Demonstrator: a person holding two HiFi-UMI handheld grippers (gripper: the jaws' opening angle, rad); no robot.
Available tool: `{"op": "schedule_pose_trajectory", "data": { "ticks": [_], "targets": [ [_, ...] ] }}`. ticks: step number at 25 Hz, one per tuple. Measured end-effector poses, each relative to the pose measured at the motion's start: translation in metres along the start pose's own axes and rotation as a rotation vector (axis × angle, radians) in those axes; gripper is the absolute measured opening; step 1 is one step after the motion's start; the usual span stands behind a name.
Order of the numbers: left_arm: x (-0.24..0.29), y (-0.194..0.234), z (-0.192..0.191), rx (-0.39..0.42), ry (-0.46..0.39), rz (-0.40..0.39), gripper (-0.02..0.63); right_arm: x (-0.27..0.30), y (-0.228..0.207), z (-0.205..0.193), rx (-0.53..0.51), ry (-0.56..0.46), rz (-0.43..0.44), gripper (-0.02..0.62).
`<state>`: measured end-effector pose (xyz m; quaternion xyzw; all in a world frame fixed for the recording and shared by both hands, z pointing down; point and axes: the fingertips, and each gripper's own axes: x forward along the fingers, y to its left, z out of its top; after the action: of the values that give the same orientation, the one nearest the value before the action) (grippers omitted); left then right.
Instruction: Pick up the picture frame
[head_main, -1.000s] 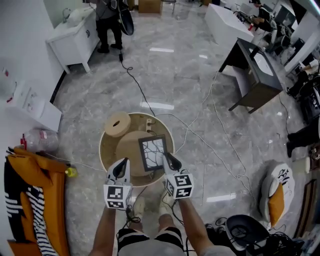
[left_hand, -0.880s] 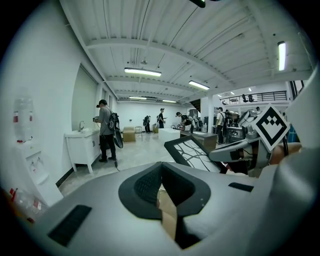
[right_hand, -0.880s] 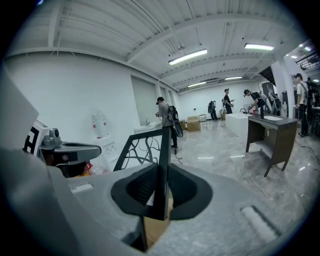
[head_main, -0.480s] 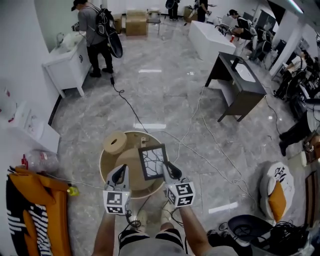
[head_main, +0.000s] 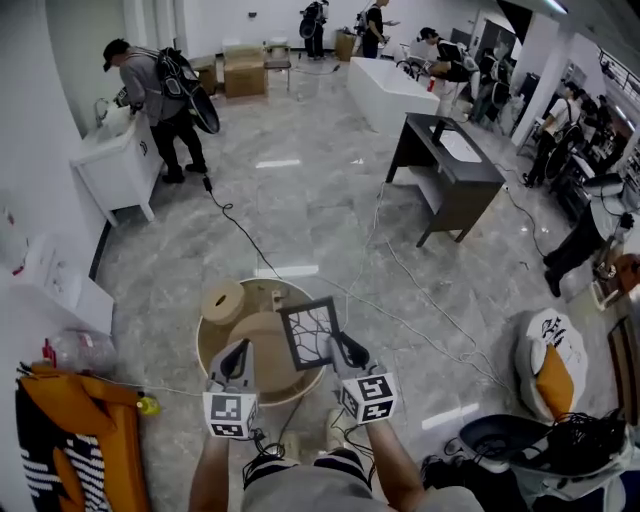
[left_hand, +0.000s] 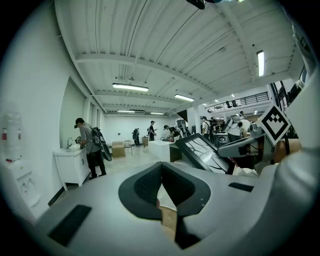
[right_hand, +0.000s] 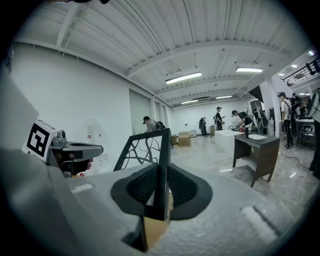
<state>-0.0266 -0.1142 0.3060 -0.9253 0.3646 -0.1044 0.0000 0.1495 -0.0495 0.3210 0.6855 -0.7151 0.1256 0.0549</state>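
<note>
Head view shows one black picture frame (head_main: 308, 333) held above the round wooden table (head_main: 203, 345), its right edge clamped in the jaws of the right gripper (head_main: 341, 347). Over the table's near left, the left gripper (head_main: 237, 358) has its jaws closed on nothing. One pale roll (head_main: 222, 300) stands at the table's far left, and one black cable (head_main: 240, 228) crosses the floor beyond.

Round tan table (head_main: 204, 348), dark desk (head_main: 455, 190)

Right claw (head_main: 342, 347) grips picture frame (head_main: 308, 333); left claw (head_main: 237, 356) seemingly shut, empty.
</note>
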Motion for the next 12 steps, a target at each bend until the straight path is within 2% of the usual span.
{"op": "schedule_pose_trajectory", "data": {
  "ticks": [12],
  "targets": [
    [-0.038,-0.001,-0.001,0.015,-0.021,-0.029,0.018,-0.051,0.011,-0.001,-0.006,-0.051,-0.073,0.064]
  ]
}}
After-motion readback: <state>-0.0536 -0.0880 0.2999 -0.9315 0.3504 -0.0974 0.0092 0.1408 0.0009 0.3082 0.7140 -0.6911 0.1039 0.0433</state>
